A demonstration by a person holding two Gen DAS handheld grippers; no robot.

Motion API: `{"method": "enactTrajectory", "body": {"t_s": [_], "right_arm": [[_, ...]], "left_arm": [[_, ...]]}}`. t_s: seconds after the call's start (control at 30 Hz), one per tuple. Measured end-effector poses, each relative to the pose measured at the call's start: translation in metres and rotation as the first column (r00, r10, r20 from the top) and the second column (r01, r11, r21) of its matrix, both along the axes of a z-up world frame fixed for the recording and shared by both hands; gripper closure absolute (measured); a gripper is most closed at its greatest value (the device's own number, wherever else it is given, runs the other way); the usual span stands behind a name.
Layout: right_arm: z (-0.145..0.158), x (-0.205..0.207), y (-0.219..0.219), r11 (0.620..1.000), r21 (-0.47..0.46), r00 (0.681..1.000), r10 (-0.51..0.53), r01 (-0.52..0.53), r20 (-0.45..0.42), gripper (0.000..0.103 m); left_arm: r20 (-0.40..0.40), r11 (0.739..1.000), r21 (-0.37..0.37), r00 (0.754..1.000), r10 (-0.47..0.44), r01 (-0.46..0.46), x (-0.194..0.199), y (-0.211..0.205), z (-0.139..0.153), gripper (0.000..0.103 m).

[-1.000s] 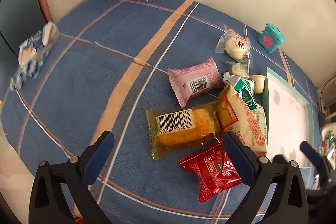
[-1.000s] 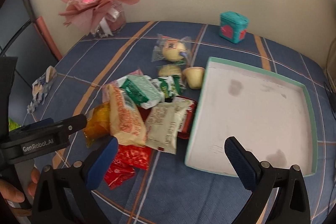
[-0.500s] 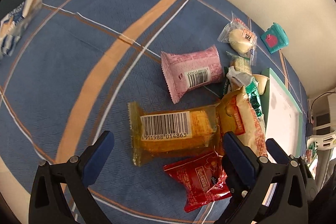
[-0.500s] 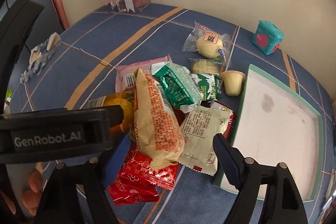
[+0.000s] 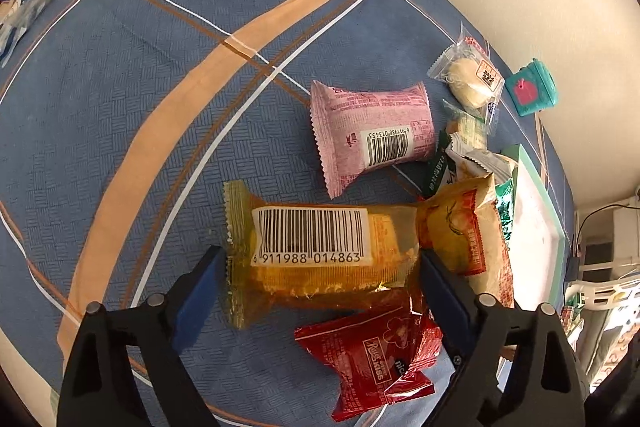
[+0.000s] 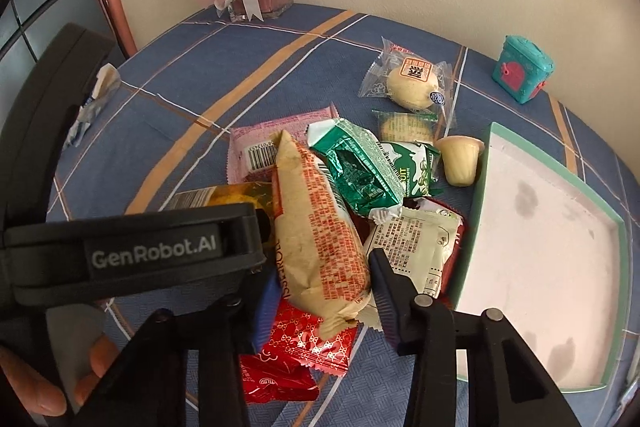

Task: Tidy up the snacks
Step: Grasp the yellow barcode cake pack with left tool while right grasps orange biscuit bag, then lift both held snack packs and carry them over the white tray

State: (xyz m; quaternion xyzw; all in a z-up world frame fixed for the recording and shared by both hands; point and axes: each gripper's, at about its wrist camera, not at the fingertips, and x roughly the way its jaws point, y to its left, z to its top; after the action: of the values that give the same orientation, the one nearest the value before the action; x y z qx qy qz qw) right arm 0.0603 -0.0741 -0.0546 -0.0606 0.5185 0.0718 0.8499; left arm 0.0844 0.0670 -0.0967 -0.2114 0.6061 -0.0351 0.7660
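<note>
Both grippers are working the pile right beside the tray (image 6: 600, 227): the right gripper (image 6: 324, 291) is closing snug on the beige packet (image 6: 316, 227), the left gripper (image 5: 320, 283) is narrowing, barely touching, around the yellow cake pack (image 5: 320, 251), so the 2 overlapping wrappers are risking dragging each other.

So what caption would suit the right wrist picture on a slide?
Right gripper, jaws just closing, pinches a beige snack packet beside the empty tray.
</note>
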Motion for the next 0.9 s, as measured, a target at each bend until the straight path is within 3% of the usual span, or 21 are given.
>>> {"method": "enactTrajectory", "body": {"t_s": [0.13,0.2,0.9], "right_arm": [[0.001,0.001,-0.004,1.0,0.018,1.0,-0.011,0.011,-0.004,0.065],[0.002,0.001,-0.004,1.0,0.02,1.0,-0.011,0.011,-0.004,0.065],[0.021,-0.012,-0.007,0.999,0.046,0.999,0.003,-0.005,0.04,0.069]], "left_arm": [[0.013,1.0,0.0,1.0,0.005,-0.005,-0.004,0.0,0.004,0.019],[0.03,1.0,0.003,1.0,-0.001,0.0,-0.008,0.001,0.009,0.028],[0.078,1.0,0.011,0.997,0.026,-0.027,-0.021,0.003,0.039,0.03]]}}
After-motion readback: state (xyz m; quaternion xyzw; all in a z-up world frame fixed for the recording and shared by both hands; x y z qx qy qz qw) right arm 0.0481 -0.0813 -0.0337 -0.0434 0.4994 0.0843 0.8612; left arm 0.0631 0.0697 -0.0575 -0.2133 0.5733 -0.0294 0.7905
